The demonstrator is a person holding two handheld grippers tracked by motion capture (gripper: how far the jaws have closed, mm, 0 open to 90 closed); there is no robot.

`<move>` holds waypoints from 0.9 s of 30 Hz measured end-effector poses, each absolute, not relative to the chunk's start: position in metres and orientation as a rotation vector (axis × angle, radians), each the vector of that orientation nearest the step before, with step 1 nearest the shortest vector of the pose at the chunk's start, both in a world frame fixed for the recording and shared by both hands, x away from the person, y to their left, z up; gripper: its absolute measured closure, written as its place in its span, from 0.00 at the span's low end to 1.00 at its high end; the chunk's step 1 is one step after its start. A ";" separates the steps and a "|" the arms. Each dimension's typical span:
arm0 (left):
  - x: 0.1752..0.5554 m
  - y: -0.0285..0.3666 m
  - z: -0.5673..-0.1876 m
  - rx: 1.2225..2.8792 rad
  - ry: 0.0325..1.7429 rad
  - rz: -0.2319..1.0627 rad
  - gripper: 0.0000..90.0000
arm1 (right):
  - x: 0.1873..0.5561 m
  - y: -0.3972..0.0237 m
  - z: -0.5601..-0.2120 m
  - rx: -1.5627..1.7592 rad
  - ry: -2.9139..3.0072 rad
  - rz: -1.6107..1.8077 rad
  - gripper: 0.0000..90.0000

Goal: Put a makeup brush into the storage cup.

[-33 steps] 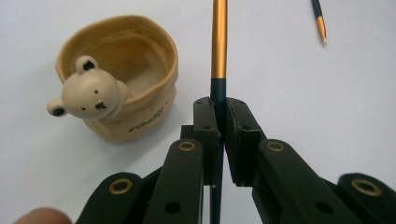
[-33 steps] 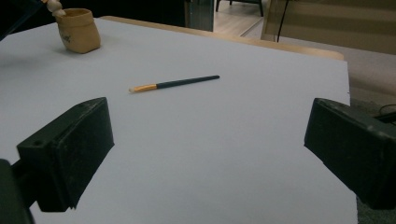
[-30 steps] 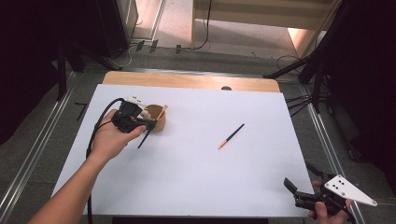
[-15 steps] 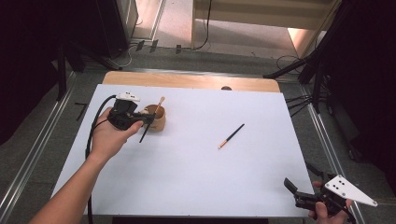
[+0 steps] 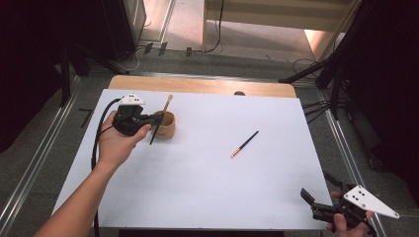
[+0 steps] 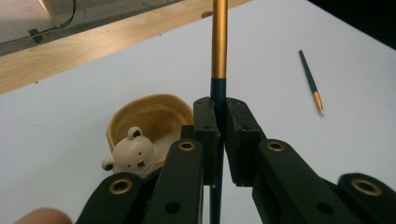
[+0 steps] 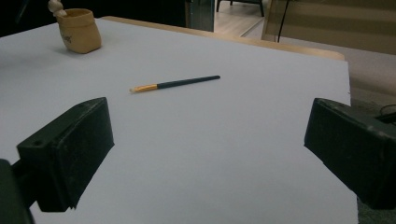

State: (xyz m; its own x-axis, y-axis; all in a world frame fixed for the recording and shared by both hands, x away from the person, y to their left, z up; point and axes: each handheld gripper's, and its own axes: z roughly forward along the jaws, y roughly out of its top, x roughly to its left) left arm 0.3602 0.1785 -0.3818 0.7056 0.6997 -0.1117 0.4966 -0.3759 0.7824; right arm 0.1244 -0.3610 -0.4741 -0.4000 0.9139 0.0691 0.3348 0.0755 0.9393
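While the left claw [image 5: 157, 118] grips a brush [image 5: 161, 118], another brush [image 5: 245, 144] lies apart.

Black hand-held gripper [image 5: 152, 119], brass rivets, grey three-cornered plate, black cable.

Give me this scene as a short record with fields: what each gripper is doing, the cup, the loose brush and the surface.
left gripper: shut on held brush, beside the cup
held brush: tilted, gold end uppermost
right gripper: open, holds nothing, at the near right corner
cup: tan, upright, bear figure at its rim
loose brush: lies flat mid-sheet, apart from the cup
surface: white sheet on a wooden table
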 end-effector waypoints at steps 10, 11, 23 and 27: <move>0.360 0.179 -0.380 1.980 0.899 0.328 0.94 | 0.125 -0.361 -0.474 1.236 1.795 1.330 0.02; 0.360 0.178 -0.380 1.972 0.894 0.331 0.94 | 0.125 -0.361 -0.474 1.236 1.794 1.331 0.02; 0.364 0.179 -0.381 1.850 0.901 0.344 0.94 | 0.125 -0.361 -0.475 1.242 1.792 1.332 0.02; 0.366 0.180 -0.385 1.811 0.908 0.358 0.94 | 0.125 -0.361 -0.475 1.242 1.793 1.334 0.02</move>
State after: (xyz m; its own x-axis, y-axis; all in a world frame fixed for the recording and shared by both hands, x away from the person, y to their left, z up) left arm 0.3665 0.1798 -0.3846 0.6699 0.7237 -0.1656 0.4163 -0.1815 0.8909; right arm 0.1253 -0.3612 -0.4749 -0.4011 0.9128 0.0772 0.3366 0.0685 0.9391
